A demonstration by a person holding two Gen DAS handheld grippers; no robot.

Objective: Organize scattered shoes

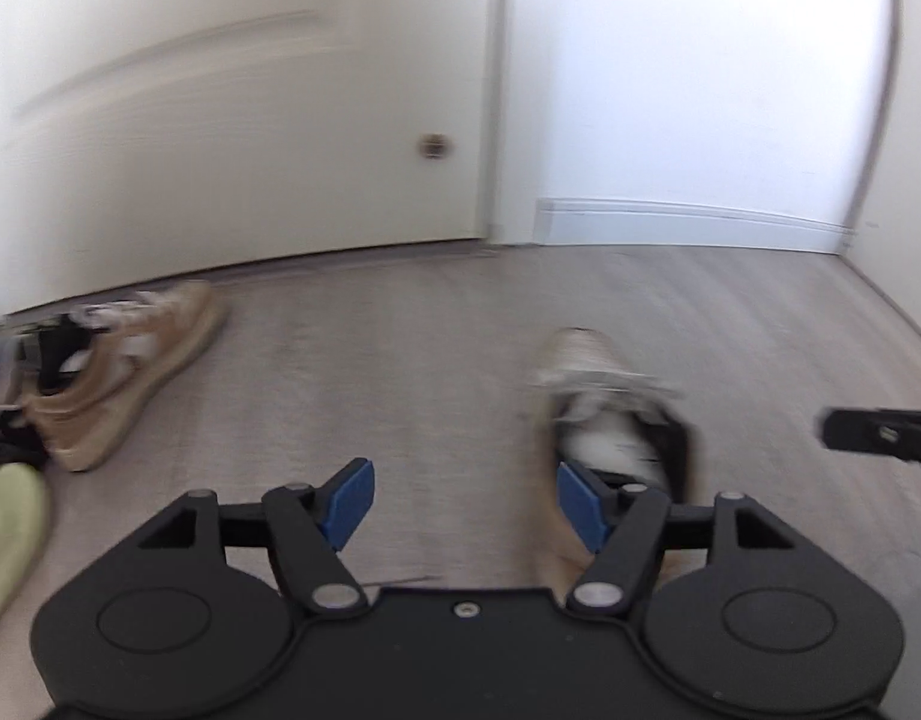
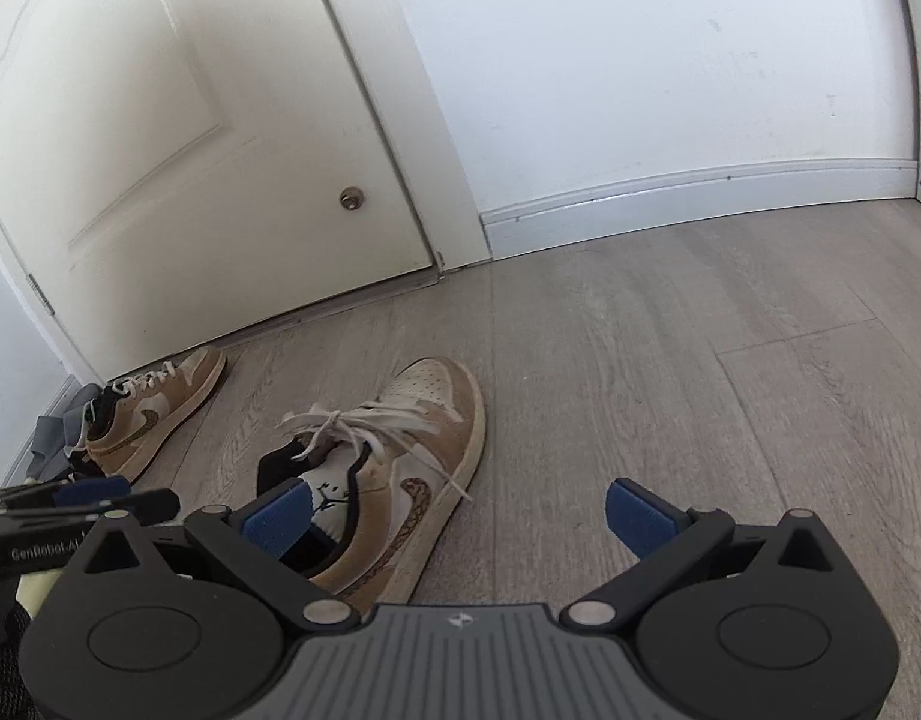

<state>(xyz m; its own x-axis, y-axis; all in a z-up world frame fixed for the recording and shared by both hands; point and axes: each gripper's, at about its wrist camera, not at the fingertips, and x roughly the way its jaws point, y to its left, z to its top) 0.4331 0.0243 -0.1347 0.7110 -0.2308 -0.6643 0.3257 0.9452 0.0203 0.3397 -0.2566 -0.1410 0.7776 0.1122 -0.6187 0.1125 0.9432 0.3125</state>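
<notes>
Both tools (image 2: 460, 519) (image 1: 465, 507) wide, empty; tan-and-white laced sneaker (image 2: 400, 480) just ahead, upright, swoosh patterned.

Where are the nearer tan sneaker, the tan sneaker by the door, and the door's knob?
nearer tan sneaker (image 2: 427, 468), right wrist view, on its side panel beside the laces.
tan sneaker by the door (image 2: 160, 405), right wrist view, on its side panel.
door knob (image 2: 352, 199), right wrist view, on the knob's face.
</notes>
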